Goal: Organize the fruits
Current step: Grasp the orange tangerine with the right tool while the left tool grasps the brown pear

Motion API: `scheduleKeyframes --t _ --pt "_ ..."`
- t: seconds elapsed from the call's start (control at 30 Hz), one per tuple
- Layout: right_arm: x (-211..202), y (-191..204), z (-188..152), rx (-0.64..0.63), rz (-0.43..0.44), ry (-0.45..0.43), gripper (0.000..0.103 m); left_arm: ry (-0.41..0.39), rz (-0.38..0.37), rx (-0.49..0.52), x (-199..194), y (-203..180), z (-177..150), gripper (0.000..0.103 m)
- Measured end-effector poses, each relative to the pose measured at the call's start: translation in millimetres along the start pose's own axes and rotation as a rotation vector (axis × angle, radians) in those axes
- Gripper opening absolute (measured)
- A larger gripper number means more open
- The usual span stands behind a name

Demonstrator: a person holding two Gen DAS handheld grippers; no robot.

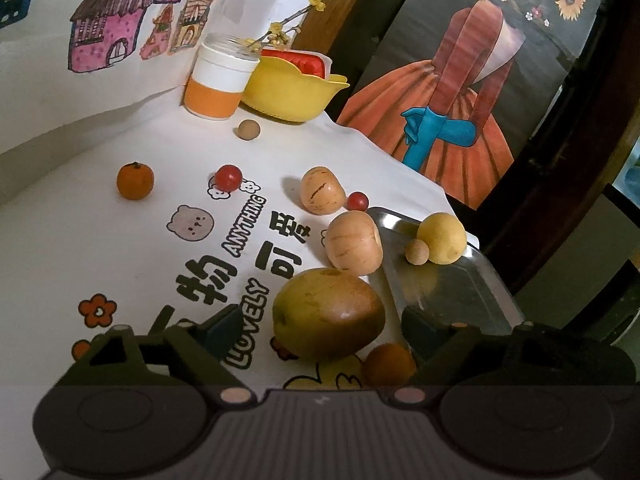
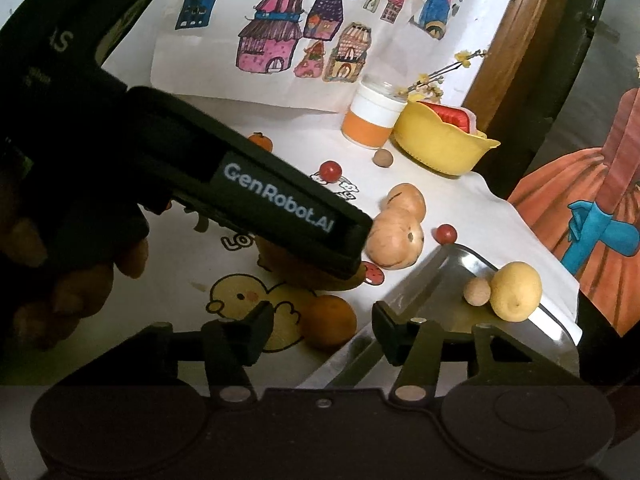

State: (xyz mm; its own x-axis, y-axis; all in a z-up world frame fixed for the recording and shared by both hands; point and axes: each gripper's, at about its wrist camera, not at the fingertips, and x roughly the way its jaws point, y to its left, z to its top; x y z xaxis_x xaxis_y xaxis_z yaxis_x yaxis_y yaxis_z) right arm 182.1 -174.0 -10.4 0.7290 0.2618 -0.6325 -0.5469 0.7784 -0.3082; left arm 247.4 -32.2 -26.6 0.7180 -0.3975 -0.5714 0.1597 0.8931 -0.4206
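Listing what we see on the white printed tablecloth (image 1: 100, 240), item by item.

Left gripper (image 1: 316, 330): lower centre of the left wrist view, jaws released and spread wide, a large green-brown mango (image 1: 328, 314) lying between the fingers; we cannot tell whether either finger touches it. In the right wrist view this gripper's black body crosses from upper left toward centre, held by a hand (image 2: 60, 280) at the left edge.

Right gripper (image 2: 322, 322): lower centre of its own view, jaws released, a small orange (image 2: 330, 322) sitting in the gap between the fingertips, apart from both.

Metal tray (image 1: 460, 292): lower right of the left wrist view, at the table's edge. It holds a yellow round fruit (image 1: 442, 238) and, touching it, a small tan ball (image 1: 417, 252).

Loose fruit on the cloth, left wrist view:
- two pale striped apples, one (image 1: 354, 242) just beside the tray's rim, one (image 1: 322, 190) above it;
- a small red fruit (image 1: 357, 201) between the upper apple and the tray;
- a larger red fruit (image 1: 228, 178) at centre;
- a tangerine (image 1: 135, 181) at centre left, well apart from the rest;
- a tan ball (image 1: 249, 129) near the cup.

Upper centre: an orange-and-white cup (image 1: 220, 80) beside a yellow bowl (image 1: 292, 92) holding a red object we cannot identify.
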Motion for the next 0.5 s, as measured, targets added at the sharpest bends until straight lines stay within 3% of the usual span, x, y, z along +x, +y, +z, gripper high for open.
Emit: scheduleKeyframes --t 0.3,0.5 --pt "3.8 0.3 -0.6 -0.003 -0.015 -0.002 0.041 0.019 -0.024 -0.025 3.8 -0.2 2.1 0.065" --pt "4.5 -0.7 -1.4 -0.013 -0.028 -0.004 0.034 0.016 -0.02 -0.034 1.3 -1.5 0.3 0.063"
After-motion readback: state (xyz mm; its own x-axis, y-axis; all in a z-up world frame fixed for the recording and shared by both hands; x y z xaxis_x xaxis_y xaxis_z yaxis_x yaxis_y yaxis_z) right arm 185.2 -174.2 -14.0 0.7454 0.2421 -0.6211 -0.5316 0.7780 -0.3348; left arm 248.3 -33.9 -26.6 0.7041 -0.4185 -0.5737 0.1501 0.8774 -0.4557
